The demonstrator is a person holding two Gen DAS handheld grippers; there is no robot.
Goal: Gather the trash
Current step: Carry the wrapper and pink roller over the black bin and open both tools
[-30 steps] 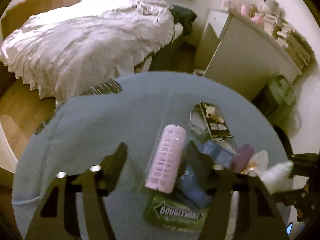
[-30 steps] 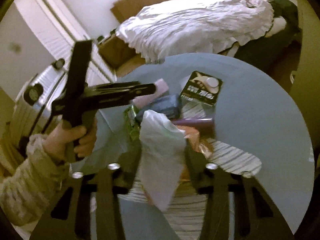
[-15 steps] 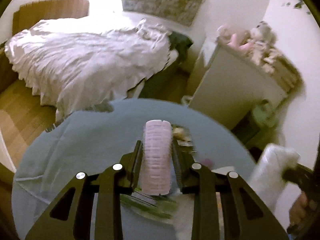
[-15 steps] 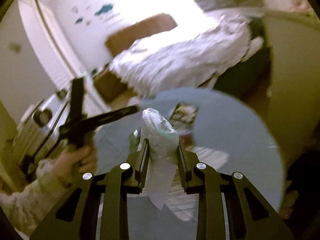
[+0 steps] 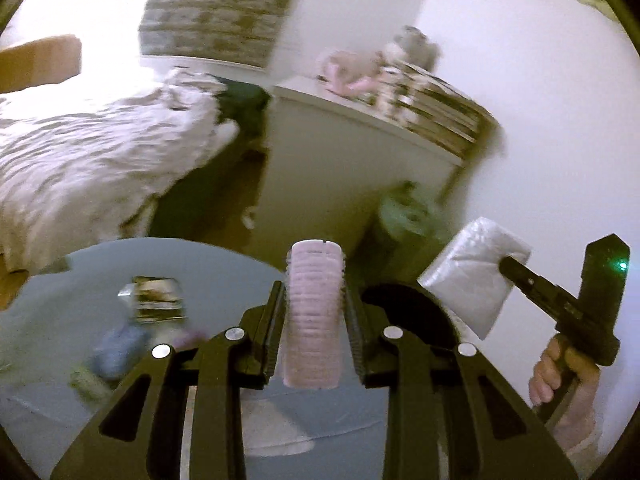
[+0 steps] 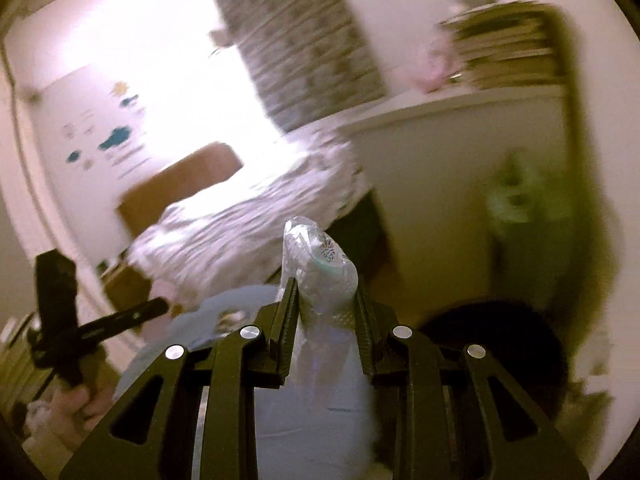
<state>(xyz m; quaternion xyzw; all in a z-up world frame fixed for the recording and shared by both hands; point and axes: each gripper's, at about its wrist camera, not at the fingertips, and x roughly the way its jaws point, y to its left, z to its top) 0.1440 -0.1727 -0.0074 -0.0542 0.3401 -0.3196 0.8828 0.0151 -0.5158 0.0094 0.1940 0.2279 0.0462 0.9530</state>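
The left gripper has its fingers clenched on a ribbed pink plastic cylinder pointing to twelve o'clock. The right gripper grasps a crumpled white plastic wrapper likewise, above the round blue tabletop.

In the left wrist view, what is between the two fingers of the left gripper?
A pink ribbed hair roller stands upright between them, clamped by the left gripper, above the blue round table. The left wrist view shows it.

We cannot read the small items left on the bench; they smear into blue and green patches beside the dark packet. Behind the bench, the bin under the white cabinet is a blurred green shape. The pink roller's lower end hides between the left gripper's pads.
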